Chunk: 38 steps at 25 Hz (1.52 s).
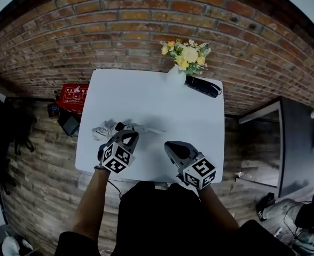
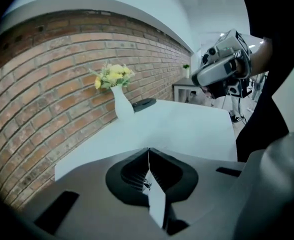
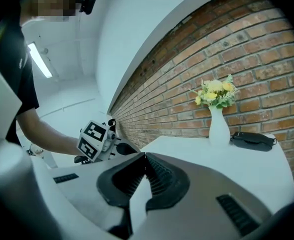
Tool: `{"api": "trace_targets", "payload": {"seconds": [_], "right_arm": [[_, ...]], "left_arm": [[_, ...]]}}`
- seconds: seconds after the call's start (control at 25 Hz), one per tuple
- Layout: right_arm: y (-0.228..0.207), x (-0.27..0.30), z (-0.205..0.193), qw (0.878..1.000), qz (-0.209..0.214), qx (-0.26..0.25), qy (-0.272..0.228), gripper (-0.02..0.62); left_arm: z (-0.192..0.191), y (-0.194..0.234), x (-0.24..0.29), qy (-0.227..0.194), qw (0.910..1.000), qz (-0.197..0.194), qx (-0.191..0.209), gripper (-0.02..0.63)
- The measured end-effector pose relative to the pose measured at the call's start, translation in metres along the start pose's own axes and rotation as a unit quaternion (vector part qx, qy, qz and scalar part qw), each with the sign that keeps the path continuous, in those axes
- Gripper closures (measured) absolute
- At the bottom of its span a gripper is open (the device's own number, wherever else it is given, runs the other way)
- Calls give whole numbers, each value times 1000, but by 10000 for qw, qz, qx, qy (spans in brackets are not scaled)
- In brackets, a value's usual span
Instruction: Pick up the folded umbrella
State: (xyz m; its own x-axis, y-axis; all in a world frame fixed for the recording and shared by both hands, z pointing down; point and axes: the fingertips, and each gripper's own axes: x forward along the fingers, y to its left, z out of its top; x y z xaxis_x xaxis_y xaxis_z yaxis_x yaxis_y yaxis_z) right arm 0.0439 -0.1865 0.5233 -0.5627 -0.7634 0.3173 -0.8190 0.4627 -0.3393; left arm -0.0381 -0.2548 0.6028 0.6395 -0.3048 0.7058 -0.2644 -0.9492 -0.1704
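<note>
The folded umbrella point(image 1: 203, 86) is black and lies at the far right corner of the white table point(image 1: 146, 105), right beside a white vase of yellow flowers point(image 1: 176, 73). It also shows in the left gripper view as a dark shape point(image 2: 144, 103) and in the right gripper view point(image 3: 252, 140). My left gripper point(image 1: 127, 135) hovers over the near left part of the table, jaws shut and empty point(image 2: 148, 150). My right gripper point(image 1: 169, 145) is over the near edge, jaws closed tip to tip with nothing in them point(image 3: 145, 155). Both are far from the umbrella.
A crumpled pale cloth point(image 1: 102, 132) lies on the table just left of my left gripper. A brick wall point(image 1: 119, 31) runs behind the table. A red box point(image 1: 74, 96) and dark items sit on the floor at left, and a dark cabinet point(image 1: 301, 143) stands at right.
</note>
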Motion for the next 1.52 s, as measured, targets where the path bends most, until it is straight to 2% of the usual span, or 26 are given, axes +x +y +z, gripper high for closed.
{"api": "trace_targets", "payload": {"seconds": [0.12, 0.4, 0.88, 1.16, 1.52], "right_arm": [[-1, 3, -4, 9998, -153, 96, 19, 572], [-12, 2, -13, 9982, -567, 214, 27, 573], [-22, -7, -24, 9944, -966, 425, 23, 573], [-26, -16, -32, 9920, -1154, 507, 72, 573], [-33, -27, -36, 9879, -1407, 655, 43, 572]], "left_arm": [[-9, 1, 21, 244, 9988, -340, 237, 588], [-17, 5, 50, 533, 9932, -781, 685, 581], [-38, -1, 74, 984, 9790, -1369, 1145, 471], [-55, -8, 90, 1451, 9647, -1717, 1370, 371], [-73, -5, 105, 1919, 9498, -1955, 1513, 356]]}}
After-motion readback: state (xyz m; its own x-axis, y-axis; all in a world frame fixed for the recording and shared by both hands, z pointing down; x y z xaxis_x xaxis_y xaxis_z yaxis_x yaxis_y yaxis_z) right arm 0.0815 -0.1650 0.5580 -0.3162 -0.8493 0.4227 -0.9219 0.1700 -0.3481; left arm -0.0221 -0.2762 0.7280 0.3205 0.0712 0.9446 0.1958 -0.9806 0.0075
